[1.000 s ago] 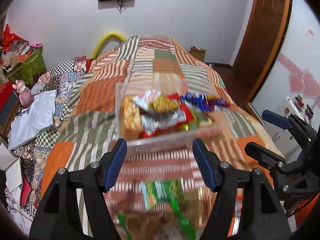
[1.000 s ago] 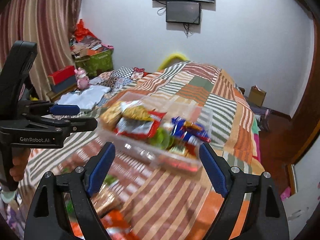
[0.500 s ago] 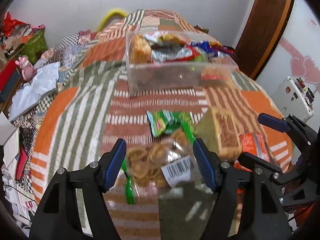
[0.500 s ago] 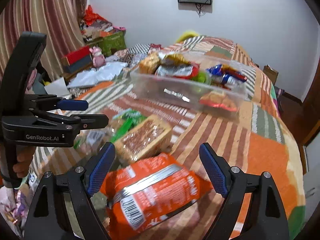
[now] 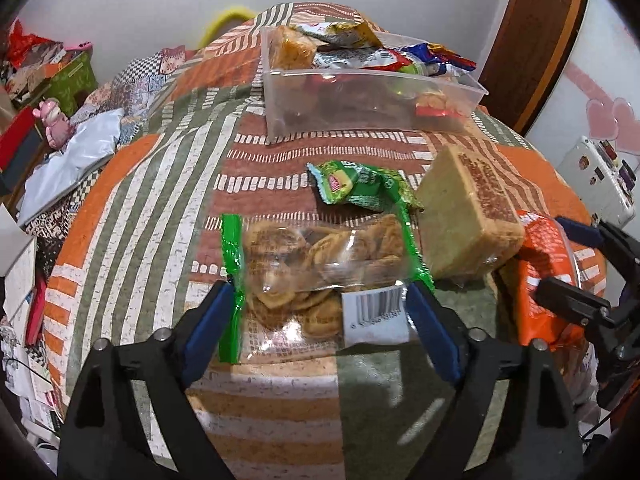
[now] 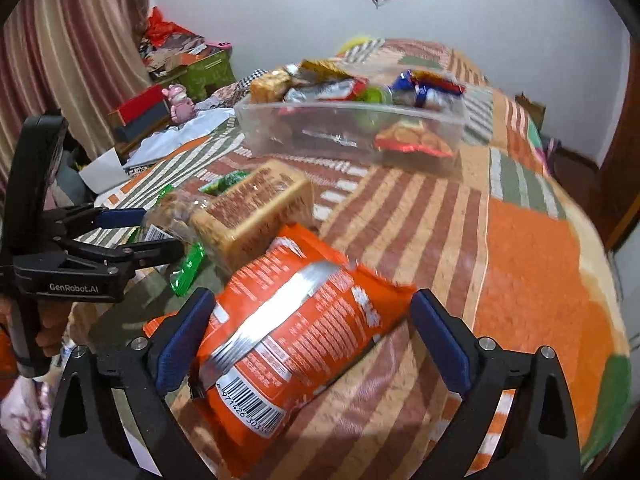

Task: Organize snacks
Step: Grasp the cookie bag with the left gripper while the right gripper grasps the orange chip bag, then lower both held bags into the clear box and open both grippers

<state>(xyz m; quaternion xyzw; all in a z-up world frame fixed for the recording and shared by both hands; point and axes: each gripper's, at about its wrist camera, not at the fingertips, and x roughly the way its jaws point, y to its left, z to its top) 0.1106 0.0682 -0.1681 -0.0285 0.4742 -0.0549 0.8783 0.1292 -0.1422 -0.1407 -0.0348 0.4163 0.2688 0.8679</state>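
Observation:
A clear cookie bag (image 5: 320,268) with green ends lies on the bed between the fingers of my left gripper (image 5: 320,296). Its jaws are opening and stand astride the bag without pressing it. My right gripper (image 6: 312,304) straddles an orange snack bag (image 6: 304,332), jaws also opening, pads apart from it. A tan wrapped cake block (image 5: 468,208) and a small green packet (image 5: 360,184) lie just beyond. Farther back stands a clear plastic box (image 5: 372,120) filled with several snack packs. Each gripper shows in the other's view: the right gripper (image 5: 568,260) and the left gripper (image 6: 156,230).
The patchwork bedcover (image 6: 532,264) in orange, green and brown stripes lies under everything. Left of the bed are a pink toy (image 5: 52,120), a green box (image 5: 76,80), white cloth (image 5: 76,156) and papers. A wooden door (image 5: 536,40) stands at the far right.
Both grippers have come down toward the loose snacks on the bed and their jaws have spread wider. The cookie bag and the orange bag now sit between the fingers.

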